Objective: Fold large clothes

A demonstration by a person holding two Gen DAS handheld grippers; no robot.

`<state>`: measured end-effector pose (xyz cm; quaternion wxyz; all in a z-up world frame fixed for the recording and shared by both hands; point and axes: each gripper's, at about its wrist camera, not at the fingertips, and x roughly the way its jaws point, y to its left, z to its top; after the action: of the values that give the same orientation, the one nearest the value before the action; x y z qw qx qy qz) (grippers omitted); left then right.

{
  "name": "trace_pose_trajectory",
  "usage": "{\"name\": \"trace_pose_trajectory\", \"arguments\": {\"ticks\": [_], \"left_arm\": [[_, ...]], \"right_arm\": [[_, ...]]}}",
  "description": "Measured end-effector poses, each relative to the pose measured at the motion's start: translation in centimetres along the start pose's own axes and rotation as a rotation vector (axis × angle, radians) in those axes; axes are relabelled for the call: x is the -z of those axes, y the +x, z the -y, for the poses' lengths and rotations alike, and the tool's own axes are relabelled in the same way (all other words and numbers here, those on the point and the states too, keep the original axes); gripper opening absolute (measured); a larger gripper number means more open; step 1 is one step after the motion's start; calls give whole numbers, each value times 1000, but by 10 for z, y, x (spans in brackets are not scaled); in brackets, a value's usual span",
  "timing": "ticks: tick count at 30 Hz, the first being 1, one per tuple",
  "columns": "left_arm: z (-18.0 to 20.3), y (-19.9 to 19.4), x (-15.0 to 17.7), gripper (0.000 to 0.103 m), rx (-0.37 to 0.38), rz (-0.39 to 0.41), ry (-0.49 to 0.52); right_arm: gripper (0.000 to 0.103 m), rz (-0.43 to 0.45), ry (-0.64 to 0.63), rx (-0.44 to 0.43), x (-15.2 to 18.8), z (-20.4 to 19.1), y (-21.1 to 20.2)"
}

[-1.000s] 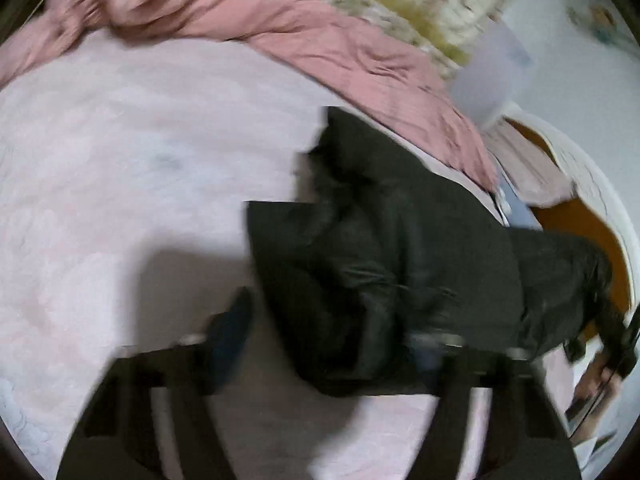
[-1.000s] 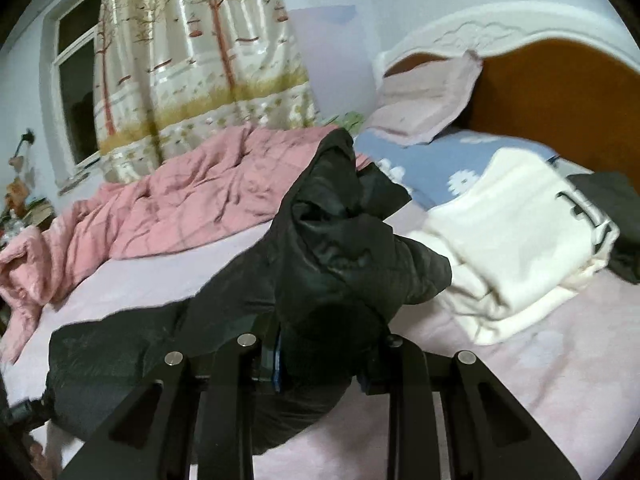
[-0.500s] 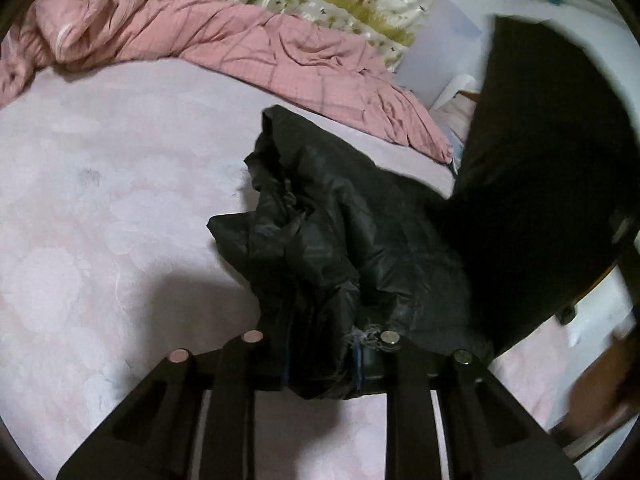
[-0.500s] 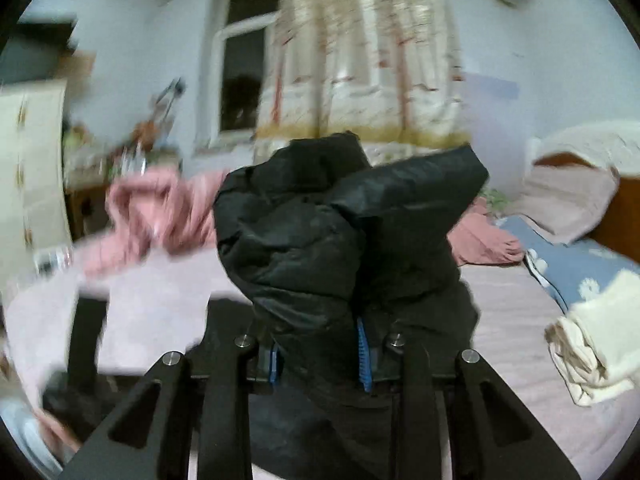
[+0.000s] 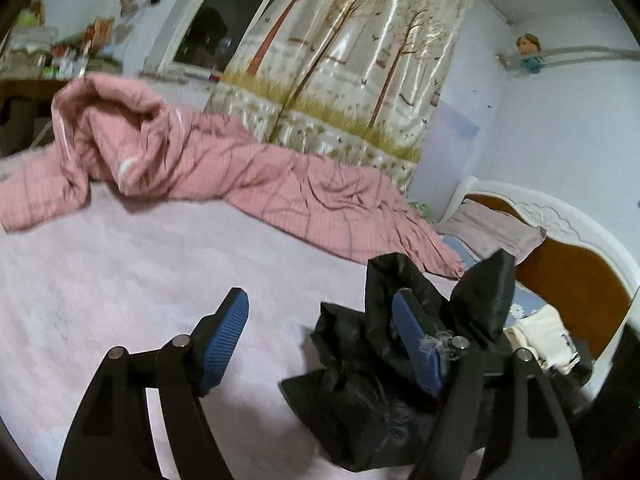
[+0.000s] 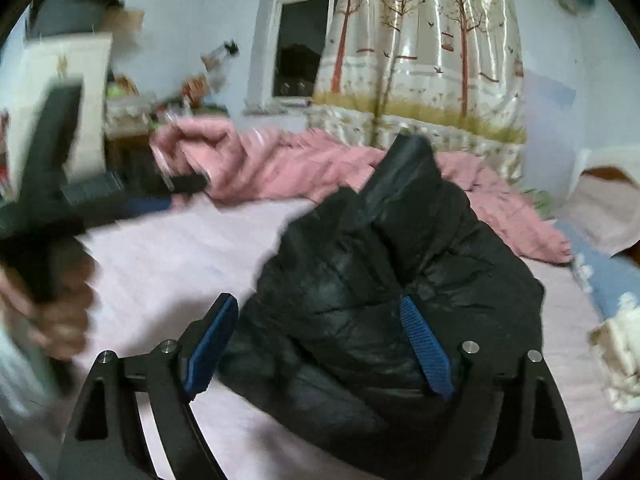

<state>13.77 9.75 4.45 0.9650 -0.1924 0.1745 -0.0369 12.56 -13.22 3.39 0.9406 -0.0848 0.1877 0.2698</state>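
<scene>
Black jacket point(image 6: 384, 280) (bunched) on bed point(image 5: 120, 280)

A big black puffy jacket point(image 6: 400, 280) is seen bunched up in a heap on the pink bed. The cloth is shiny and is sewn in soft padded rows. One part is pushed up into a tall peak in the middle, and the rest is slumped low around it. In the left wrist view the jacket point(image 5: 360, 380) is crumpled, with two pointed flaps stuck up.
</scene>
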Motion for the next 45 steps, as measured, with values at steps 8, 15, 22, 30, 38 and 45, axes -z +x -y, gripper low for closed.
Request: {"name": "trace_pose_trajectory", "arguments": {"ticks": [8,15,22,30,38,45], "left_arm": [[42,-23,5,74,123,29,129],[100,6,-21,83,178,-108,33],[154,93,-30,84,178,-348,188],[106,97,-24,13,1,-342,6],[76,89,10,11,-188,-304,204],[70,89,48,25,-268,-251,358]], "right_arm": [[85,111,201,591,-20,67,-31],[82,-79,266,252,21,135,8],[82,-122,365,-17,40,149,17],[83,-133,219,-126,32,117,22],[83,-30,366,35,25,139,2],[83,-134,418,108,36,158,19]]}}
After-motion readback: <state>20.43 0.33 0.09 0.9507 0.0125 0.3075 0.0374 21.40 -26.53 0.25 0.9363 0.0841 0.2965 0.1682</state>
